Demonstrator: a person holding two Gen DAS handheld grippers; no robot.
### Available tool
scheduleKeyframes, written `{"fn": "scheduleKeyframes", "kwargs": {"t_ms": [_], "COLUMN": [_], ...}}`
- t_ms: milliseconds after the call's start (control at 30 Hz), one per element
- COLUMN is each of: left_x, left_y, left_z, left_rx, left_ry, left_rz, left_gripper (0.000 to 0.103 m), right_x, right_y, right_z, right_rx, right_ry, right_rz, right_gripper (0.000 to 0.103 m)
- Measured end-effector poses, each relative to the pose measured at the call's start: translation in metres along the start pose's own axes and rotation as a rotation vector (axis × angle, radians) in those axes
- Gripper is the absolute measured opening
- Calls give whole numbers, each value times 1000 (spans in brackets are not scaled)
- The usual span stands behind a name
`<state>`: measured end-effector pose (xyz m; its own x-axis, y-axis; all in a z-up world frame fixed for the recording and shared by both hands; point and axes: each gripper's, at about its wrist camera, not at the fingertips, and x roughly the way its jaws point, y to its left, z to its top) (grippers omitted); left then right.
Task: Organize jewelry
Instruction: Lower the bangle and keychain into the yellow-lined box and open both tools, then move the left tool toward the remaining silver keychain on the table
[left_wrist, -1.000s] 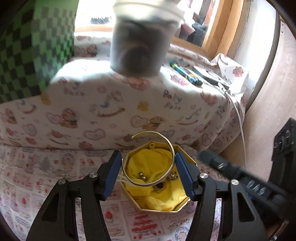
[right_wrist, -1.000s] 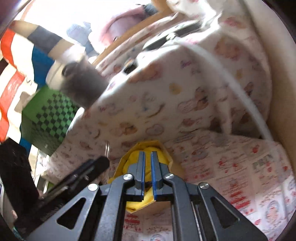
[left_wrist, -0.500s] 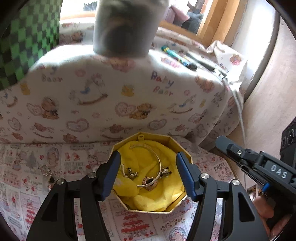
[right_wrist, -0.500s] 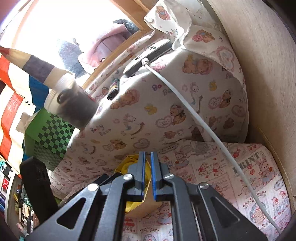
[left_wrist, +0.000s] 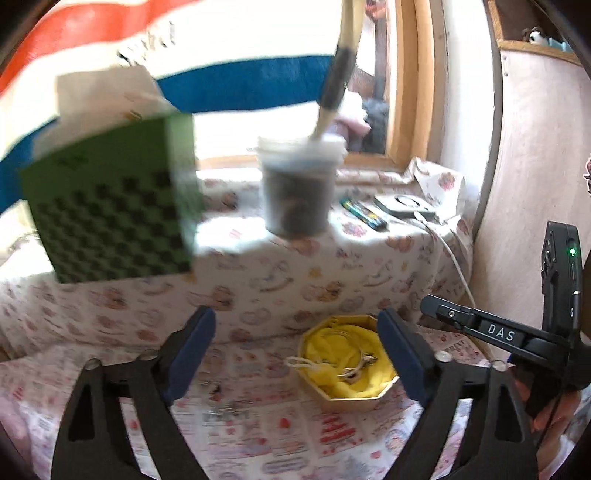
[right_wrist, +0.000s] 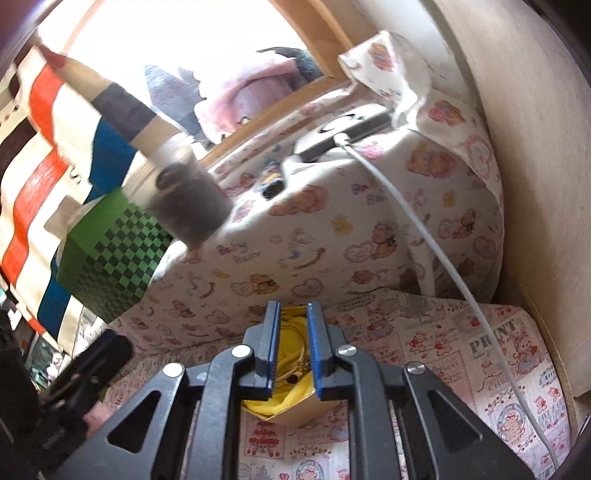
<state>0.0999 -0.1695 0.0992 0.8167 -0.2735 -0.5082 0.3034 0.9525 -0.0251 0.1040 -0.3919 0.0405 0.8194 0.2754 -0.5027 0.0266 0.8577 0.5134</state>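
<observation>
Left gripper (left_wrist: 295, 350) is wide open and empty, right gripper (right_wrist: 293, 347) slightly parted over the box (left_wrist: 347, 365). Bracelet (left_wrist: 360, 360) sits inside; loose bits (left_wrist: 221, 402) left of the box probably need a low, slow pinch.

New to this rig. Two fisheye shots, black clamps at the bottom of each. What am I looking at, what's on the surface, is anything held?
No robot: a person holds a two-finger gripper in each hand, each with a camera looking along its fingers. In the left wrist view, the left gripper is open and empty. In the right wrist view, the right gripper has a narrow gap, nothing between the pads. Both face a gold octagonal box lined with yellow cloth, jewelry inside, on a printed cloth. Some small blurred pieces lie left of the box.
</observation>
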Motion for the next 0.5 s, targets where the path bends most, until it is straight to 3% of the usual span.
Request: {"fn": "scheduleKeyframes", "kwargs": {"t_ms": [300, 500], "left_x": [-31, -33], "left_y": [42, 61], "left_z": [-18, -27], "left_rx": [-68, -54], "left_ry": [-24, -69], "left_rz": [70, 129], "left_gripper": [94, 101], "right_x": [2, 2], "right_y": [27, 41], "right_z": [-13, -20], "right_rx": [-107, -157], "right_ry": [7, -7], "right_rz": [0, -11], "right_gripper": [19, 26]}}
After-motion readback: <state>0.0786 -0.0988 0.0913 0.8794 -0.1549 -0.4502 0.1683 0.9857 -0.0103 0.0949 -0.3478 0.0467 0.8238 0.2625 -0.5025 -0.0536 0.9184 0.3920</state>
